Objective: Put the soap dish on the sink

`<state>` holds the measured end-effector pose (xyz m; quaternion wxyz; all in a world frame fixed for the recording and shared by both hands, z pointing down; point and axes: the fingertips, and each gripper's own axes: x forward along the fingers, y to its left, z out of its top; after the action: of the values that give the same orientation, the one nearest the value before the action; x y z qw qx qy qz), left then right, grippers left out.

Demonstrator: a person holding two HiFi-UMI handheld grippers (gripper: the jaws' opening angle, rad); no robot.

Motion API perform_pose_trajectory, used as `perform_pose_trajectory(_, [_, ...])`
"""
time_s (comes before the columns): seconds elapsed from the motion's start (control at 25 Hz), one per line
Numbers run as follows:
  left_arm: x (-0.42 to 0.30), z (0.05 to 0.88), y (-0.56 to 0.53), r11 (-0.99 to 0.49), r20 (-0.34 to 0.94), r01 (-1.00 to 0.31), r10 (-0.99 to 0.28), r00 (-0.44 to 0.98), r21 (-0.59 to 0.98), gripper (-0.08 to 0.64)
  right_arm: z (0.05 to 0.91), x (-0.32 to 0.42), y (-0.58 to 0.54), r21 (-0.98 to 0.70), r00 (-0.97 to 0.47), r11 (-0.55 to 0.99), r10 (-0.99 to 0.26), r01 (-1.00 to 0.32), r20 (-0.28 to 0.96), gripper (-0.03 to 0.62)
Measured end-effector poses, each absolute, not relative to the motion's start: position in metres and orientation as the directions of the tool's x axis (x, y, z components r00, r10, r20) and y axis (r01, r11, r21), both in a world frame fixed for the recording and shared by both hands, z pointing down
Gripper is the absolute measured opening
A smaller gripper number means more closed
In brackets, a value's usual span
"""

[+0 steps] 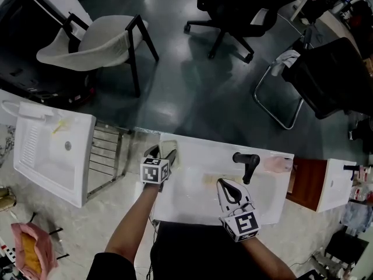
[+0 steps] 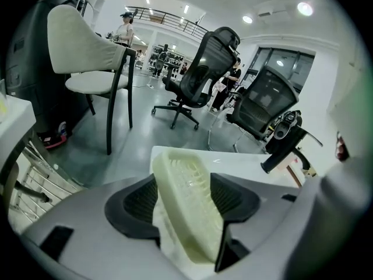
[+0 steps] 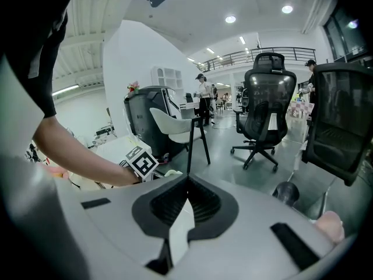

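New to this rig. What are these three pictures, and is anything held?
No robot: a person holds a two-jaw gripper in each hand. The head view looks down from the person's head; the other two cameras ride on the grippers, looking along their jaws. Below is a white sink with a black tap. The left gripper is open at the sink's far left corner, a pale soap dish tilted between its jaws. The right gripper is shut, empty.

Your white sink (image 1: 186,206) fills the lower middle of the head view, standing on the grey floor (image 1: 192,92). Along its upper edge you have a black faucet (image 1: 247,165), a pink object (image 1: 278,164) just right of it, and the soap dish (image 2: 186,197), tilted, at the upper-left corner.
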<state>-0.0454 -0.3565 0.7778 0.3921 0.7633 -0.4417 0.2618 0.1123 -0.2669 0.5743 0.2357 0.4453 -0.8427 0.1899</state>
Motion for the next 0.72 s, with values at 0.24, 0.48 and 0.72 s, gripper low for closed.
perform_pose_trajectory(0.24, [-0.044, 0.778, -0.357, -0.309, 0.742, -0.883, -0.482, 0.465, 0.353, 0.264, 0.576, 0.118, -0.257, -0.111, -0.478, 0.514, -0.667, -0.85, 0.571, -0.002])
perform_pose_trajectory(0.48, [-0.045, 0.776, -0.357, -0.303, 0.744, -0.886, -0.484, 0.46, 0.351, 0.267, 0.571, 0.119, -0.255, -0.112, -0.465, 0.495, -0.68, -0.861, 0.567, -0.002])
perform_pose_trajectory(0.72, [-0.043, 0.776, -0.358, -0.31, 0.738, -0.88, -0.483, 0.471, 0.359, 0.267, 0.572, 0.121, -0.256, -0.113, -0.457, 0.485, -0.686, -0.867, 0.566, -0.002])
